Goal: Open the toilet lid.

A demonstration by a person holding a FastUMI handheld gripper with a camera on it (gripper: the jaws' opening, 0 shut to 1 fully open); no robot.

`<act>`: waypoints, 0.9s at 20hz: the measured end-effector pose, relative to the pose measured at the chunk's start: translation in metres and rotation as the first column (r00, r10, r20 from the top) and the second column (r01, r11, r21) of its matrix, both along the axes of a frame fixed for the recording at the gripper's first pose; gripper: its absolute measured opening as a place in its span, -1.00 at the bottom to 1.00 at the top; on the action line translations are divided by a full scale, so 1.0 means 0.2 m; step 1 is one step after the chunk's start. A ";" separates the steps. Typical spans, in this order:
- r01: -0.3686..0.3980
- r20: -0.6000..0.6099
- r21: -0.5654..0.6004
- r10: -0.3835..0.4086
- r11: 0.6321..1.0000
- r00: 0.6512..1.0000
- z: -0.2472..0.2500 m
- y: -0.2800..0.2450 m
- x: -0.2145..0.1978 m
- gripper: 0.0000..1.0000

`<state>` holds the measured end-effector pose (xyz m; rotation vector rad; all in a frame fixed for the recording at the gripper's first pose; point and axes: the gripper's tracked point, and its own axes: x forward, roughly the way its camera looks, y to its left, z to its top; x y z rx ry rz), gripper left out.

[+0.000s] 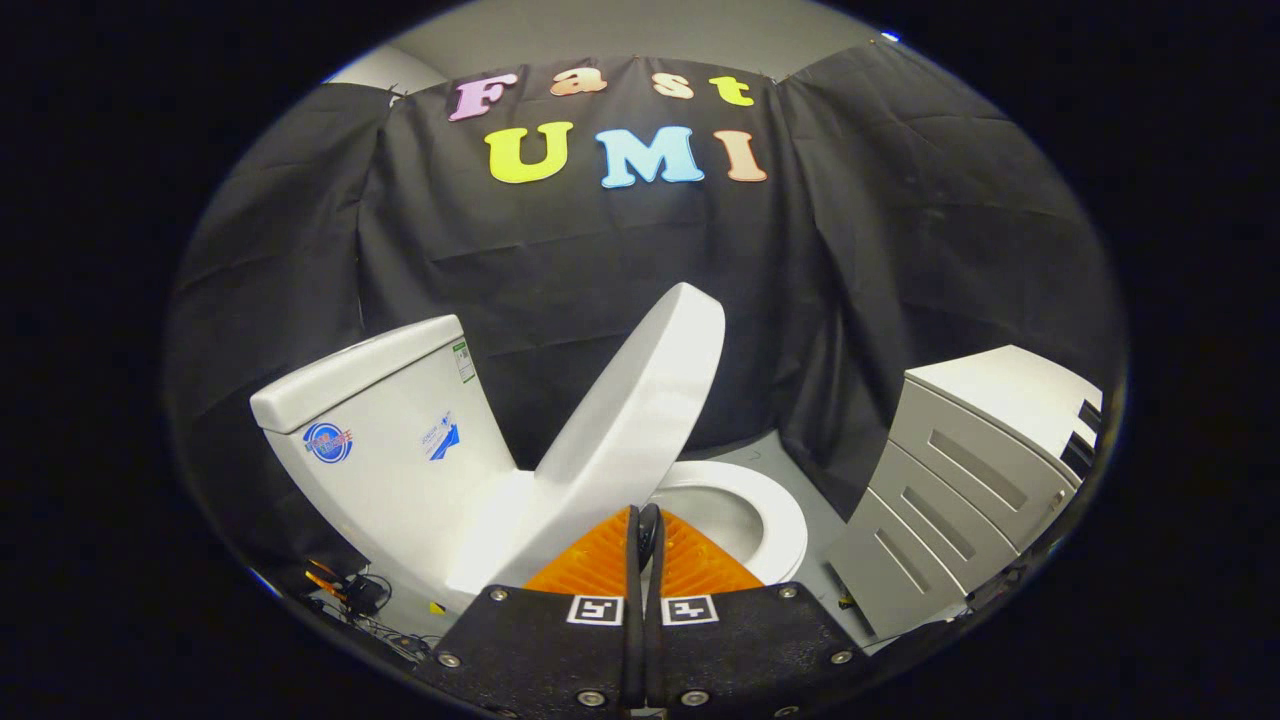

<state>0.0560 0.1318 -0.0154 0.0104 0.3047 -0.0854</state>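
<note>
Our gripper (647, 535) was clenched, fingers pressed together with nothing between them, tips resting low against the underside of the toilet lid (640, 400), or just short of it; we could not tell contact for certain. The lid stood raised, tilted roughly halfway toward the tank (385, 440) behind it, above the exposed seat ring (775, 520). We judged the lift partly done: a steady push upward and back toward the tank, easing near the end, should keep the lid from slamming. Lid smooth, glossy, rounded plastic; tank boxy glazed ceramic. A pale slotted cabinet (960, 470) stood well apart from the lid.
</note>
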 end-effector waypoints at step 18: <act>-0.119 0.147 -0.223 0.155 0.967 0.977 0.24 0.51 0.05 -1.00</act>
